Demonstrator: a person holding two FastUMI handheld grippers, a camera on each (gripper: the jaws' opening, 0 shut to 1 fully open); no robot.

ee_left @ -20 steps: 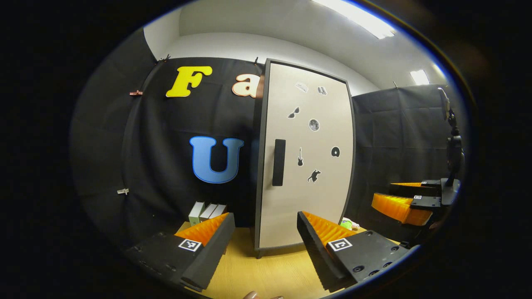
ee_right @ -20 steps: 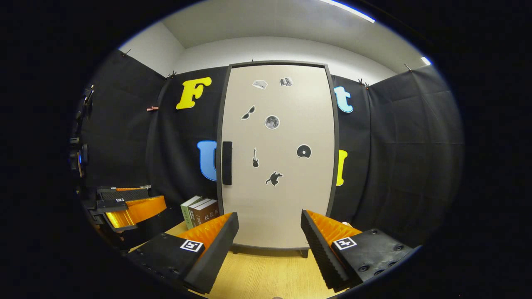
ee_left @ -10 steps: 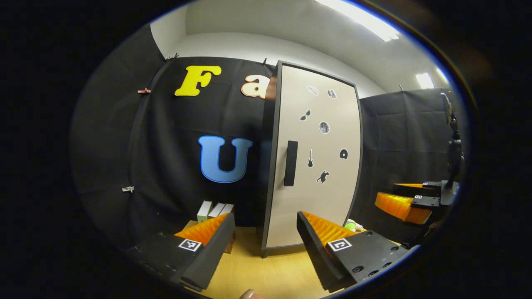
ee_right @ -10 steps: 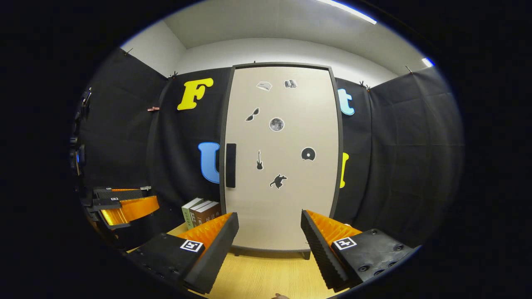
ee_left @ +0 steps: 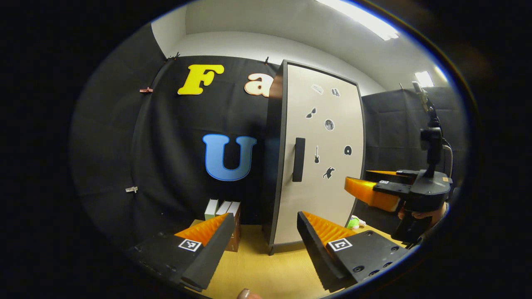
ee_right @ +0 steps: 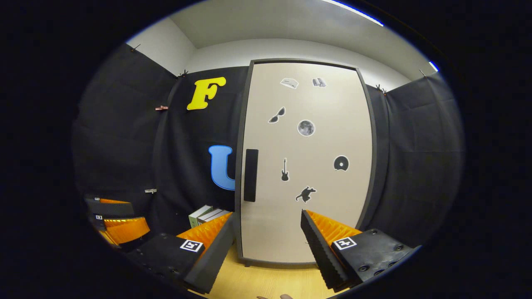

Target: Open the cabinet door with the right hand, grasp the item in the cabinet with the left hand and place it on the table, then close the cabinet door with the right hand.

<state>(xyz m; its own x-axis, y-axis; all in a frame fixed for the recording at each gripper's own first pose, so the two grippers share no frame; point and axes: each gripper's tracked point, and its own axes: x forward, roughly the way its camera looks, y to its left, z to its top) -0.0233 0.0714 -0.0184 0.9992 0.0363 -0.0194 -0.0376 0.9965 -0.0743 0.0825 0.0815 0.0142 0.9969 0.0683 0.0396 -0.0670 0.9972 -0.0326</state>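
One cabinet door (ee_right: 305,166) | shut | beige, dark-framed | stickered

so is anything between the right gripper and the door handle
Nothing visible. In the right gripper view the right gripper is open and faces the closed cabinet door; the handle sits up and to the left with only open air before it. The books stand off to the left on the table.
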